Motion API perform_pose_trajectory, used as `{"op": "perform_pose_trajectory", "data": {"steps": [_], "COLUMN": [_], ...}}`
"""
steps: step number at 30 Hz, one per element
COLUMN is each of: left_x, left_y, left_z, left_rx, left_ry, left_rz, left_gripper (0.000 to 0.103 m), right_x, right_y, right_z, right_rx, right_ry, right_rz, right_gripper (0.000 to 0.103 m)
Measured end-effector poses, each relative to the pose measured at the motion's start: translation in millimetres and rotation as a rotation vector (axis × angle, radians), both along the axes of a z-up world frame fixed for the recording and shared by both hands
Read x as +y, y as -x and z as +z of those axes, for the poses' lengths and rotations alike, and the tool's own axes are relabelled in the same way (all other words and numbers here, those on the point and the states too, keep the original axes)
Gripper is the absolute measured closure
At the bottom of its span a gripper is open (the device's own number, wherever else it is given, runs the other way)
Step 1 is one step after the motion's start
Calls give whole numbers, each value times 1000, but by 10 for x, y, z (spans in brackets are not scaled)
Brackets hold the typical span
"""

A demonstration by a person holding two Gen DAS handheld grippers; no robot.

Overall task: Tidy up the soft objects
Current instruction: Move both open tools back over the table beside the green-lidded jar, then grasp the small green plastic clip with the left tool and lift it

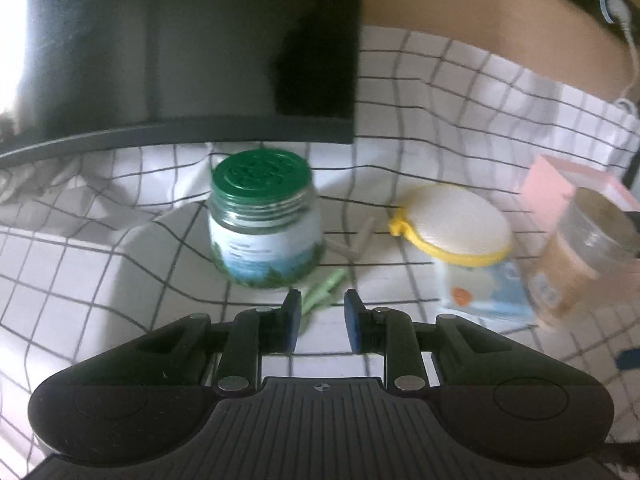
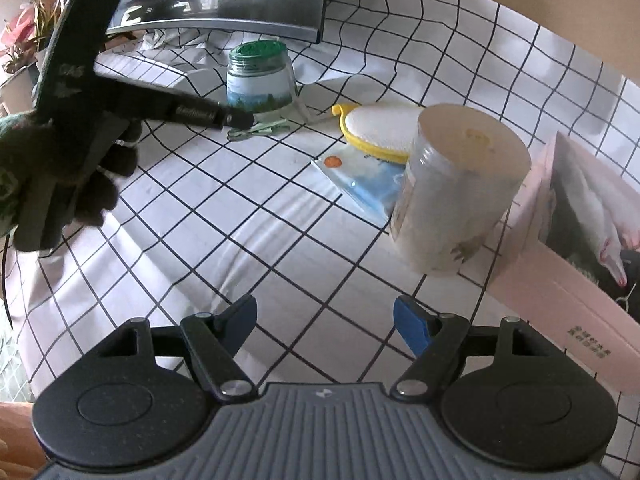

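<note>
Two grippers hover over the black-gridded white cloth [image 2: 280,216]: the left gripper [image 1: 322,314] narrowly parted, empty, near the green-lidded glass jar [image 1: 264,216]; the right gripper [image 2: 325,328] wide open, empty.

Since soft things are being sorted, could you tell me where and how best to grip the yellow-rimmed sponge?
Grip the sponge by its yellow rim, coming from above at its free left edge, near the small yellow tab. It lies tilted, resting on the blue packet, so that rim looks raised off the cloth. The tall jar crowds its right side. The right gripper is open.

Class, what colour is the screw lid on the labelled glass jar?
Dark green; the jar's screw lid shows best in the left wrist view.
</note>
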State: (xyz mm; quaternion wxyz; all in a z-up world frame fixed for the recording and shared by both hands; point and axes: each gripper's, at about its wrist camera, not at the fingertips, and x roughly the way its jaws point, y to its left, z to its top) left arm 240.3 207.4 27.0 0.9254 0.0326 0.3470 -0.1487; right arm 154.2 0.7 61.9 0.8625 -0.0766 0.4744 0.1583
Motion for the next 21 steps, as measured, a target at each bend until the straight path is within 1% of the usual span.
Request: {"op": "perform_pose_trajectory", "data": {"steps": [2, 5, 6, 10, 13, 15, 16, 18, 21], "left_x": [-17, -54, -66, -103, -154, -189, -202, -217, -291], "left_y": [-103, -212, -223, -294, -364, -379, -374, -344, -297], "left_z": [-60, -177, -185, -189, -193, -166, -148, -128, -140], "left_rx": [29, 68, 54, 71, 91, 121, 150, 188, 173], "left_ry": [-19, -48, -50, -28, -29, -20, 2, 25, -13], "left_rz": [10, -9, -17, -34, -64, -100, -136, -172, -160], "left_gripper": [76, 76, 76, 75, 73, 74, 75, 75, 76], "right_x": [-13, -40, -52, -122, -158, -165, -161, -152, -142], "right_y": [11, 25, 30, 40, 29, 24, 23, 24, 8], "right_z": [-12, -30, -37, -65, -110, -138, -152, -176, -216], "right_rx": [4, 13, 15, 27, 42, 53, 57, 64, 85], "right_ry": [3, 11, 14, 15, 12, 8, 8, 8, -2], "right_rz": [-3, -9, -12, -29, -44, -47, -47, -43, -40], "right_gripper": [27, 27, 27, 27, 27, 27, 27, 27, 27]}}
